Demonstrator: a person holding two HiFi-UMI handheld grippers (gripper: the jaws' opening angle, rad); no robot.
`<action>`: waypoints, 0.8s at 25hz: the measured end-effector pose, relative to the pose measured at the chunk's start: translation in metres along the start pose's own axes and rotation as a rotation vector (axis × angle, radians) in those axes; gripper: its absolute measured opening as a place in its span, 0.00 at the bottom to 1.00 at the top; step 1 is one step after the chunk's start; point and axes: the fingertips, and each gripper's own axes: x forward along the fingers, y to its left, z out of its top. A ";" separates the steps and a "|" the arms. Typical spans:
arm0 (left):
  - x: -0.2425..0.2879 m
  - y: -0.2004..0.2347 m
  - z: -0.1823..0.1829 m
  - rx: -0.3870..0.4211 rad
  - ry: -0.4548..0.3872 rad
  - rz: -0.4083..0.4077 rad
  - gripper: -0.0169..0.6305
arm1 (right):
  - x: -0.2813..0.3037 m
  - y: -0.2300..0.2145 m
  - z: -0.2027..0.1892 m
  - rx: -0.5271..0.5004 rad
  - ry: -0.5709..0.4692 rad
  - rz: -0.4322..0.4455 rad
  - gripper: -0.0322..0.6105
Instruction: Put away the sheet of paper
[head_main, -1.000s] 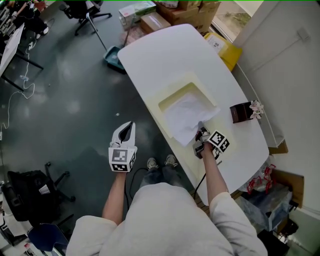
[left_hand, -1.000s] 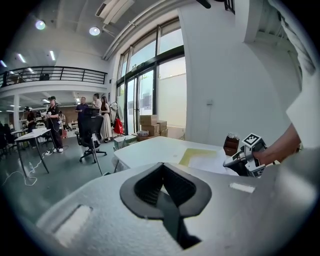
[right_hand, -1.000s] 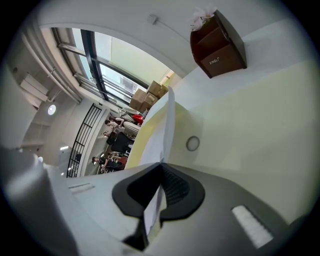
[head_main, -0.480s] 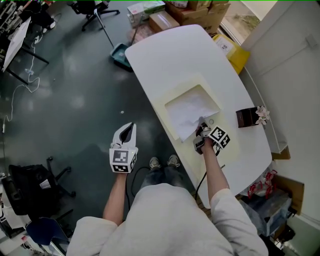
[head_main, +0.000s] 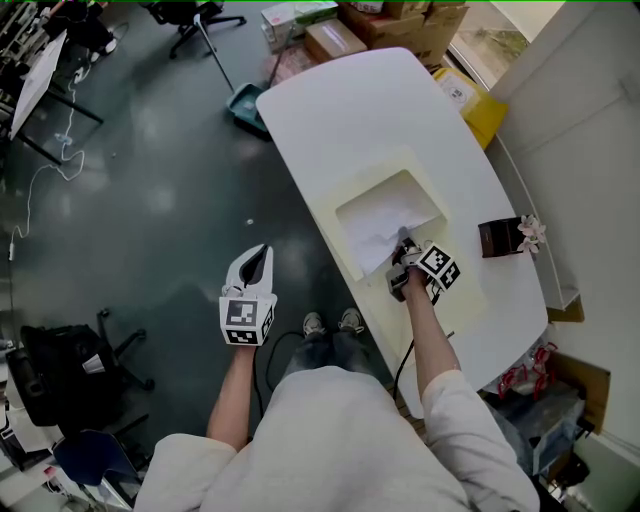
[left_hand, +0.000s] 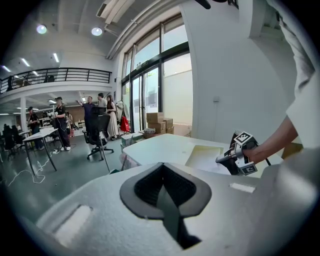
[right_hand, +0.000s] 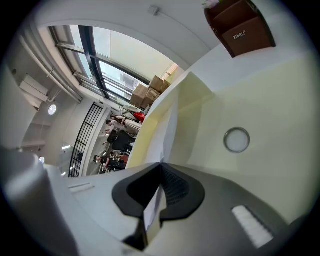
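Above a grey floor (head_main: 150, 200), head view: white table (head_main: 340, 100), sheet of paper (head_main: 375, 228) lying in its pale recess (head_main: 400, 180), right gripper (head_main: 404, 243) clamped on the sheet's 4 o'clock edge. Left gripper view: left gripper (left_hand: 162, 185) closed, empty. Right gripper view: brown box (right_hand: 242, 27) cut off at 1 o'clock.

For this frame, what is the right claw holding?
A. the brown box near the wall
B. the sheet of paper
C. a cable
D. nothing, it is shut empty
B: the right gripper view shows the right claw shut on the edge of the sheet of paper, with the white sheet running out from between its jaws toward the sunken tray in the table.
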 end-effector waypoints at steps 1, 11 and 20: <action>0.000 0.000 0.000 0.000 0.001 0.001 0.04 | 0.002 0.001 0.000 -0.003 0.002 -0.001 0.06; -0.004 0.000 -0.002 0.000 0.005 0.008 0.04 | 0.013 0.007 -0.004 -0.023 0.014 0.006 0.06; -0.006 -0.003 0.000 0.006 -0.002 -0.002 0.04 | 0.005 0.010 0.002 0.020 -0.009 0.072 0.38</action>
